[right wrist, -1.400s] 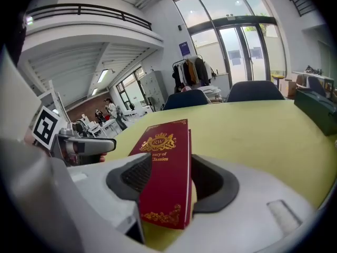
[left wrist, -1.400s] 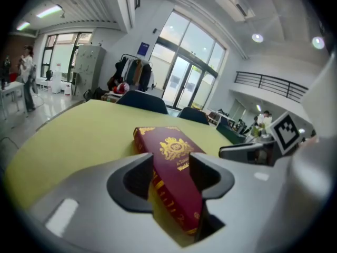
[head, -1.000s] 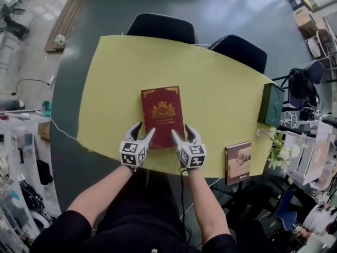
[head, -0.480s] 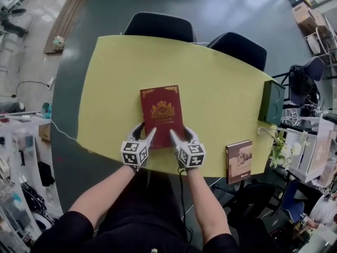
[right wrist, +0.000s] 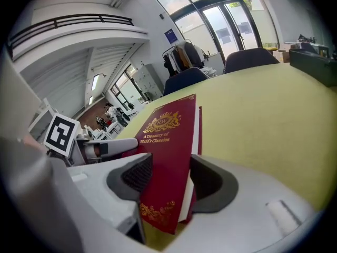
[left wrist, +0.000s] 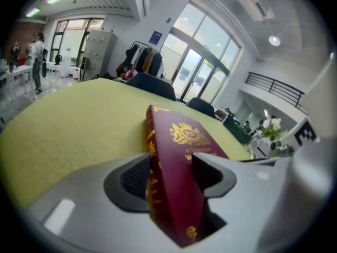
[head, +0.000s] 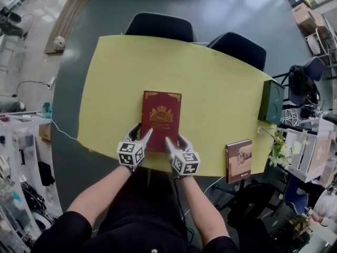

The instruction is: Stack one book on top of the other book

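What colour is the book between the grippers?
Book: dark red, gold ornament; clearest in right gripper view.

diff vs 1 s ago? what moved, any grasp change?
The right claw slid left along the near edge of the red book; its jaws have just been closing, book between them. The book turned slightly clockwise. The left claw, on the book, and the brown book stayed put.

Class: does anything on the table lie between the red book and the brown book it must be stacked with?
Nothing visible does; only bare yellow table separates the red book from the brown book.
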The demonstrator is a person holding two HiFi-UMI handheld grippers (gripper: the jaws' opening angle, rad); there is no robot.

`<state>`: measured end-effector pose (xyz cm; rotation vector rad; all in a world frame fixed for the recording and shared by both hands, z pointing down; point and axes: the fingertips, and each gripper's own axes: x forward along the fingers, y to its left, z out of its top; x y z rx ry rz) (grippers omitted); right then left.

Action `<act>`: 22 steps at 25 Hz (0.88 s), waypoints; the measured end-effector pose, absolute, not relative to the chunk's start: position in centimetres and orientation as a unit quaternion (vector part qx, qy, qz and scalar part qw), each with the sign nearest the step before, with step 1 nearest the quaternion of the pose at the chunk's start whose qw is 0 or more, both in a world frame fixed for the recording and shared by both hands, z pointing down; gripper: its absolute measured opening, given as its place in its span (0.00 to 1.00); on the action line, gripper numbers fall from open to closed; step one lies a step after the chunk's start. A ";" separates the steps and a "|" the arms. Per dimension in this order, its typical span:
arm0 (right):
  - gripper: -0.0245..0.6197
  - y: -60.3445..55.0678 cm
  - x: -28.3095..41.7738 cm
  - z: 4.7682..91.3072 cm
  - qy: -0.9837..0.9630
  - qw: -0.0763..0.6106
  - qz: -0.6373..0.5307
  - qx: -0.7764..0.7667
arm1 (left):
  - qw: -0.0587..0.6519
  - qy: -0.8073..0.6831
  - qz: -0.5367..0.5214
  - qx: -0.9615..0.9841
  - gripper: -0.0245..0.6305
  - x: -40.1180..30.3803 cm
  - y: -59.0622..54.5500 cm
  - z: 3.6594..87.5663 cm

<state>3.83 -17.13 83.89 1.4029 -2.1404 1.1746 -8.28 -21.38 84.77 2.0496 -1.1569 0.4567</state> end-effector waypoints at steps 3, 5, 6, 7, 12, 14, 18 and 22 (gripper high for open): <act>0.39 -16.1 3.1 83.8 -0.748 0.162 0.416 0.492 | 0.360 -0.445 0.179 0.800 0.44 -8.9 -20.9 84.7; 0.39 -15.6 2.9 83.7 -0.745 0.162 0.419 0.493 | 0.358 -0.442 0.180 0.802 0.44 -9.0 -20.6 84.6; 0.38 -15.3 2.9 83.7 -0.743 0.162 0.421 0.494 | 0.358 -0.441 0.180 0.803 0.44 -9.1 -20.4 84.5; 0.38 -15.0 2.8 83.7 -0.742 0.162 0.423 0.495 | 0.357 -0.441 0.180 0.804 0.44 -9.1 -20.2 84.5; 0.38 -13.9 1.6 83.6 -0.737 0.161 0.433 0.493 | 0.356 -0.436 0.179 0.807 0.44 -10.0 -19.6 84.5; 0.38 -13.5 1.3 83.5 -0.736 0.163 0.435 0.492 | 0.354 -0.433 0.179 0.809 0.44 -10.3 -19.5 84.4; 0.38 -13.2 0.7 83.7 -0.736 0.168 0.437 0.490 | 0.353 -0.430 0.182 0.811 0.44 -10.8 -19.3 84.4; 0.38 -13.2 0.5 84.2 -0.739 0.176 0.431 0.487 | 0.351 -0.427 0.185 0.813 0.44 -11.1 -19.2 84.9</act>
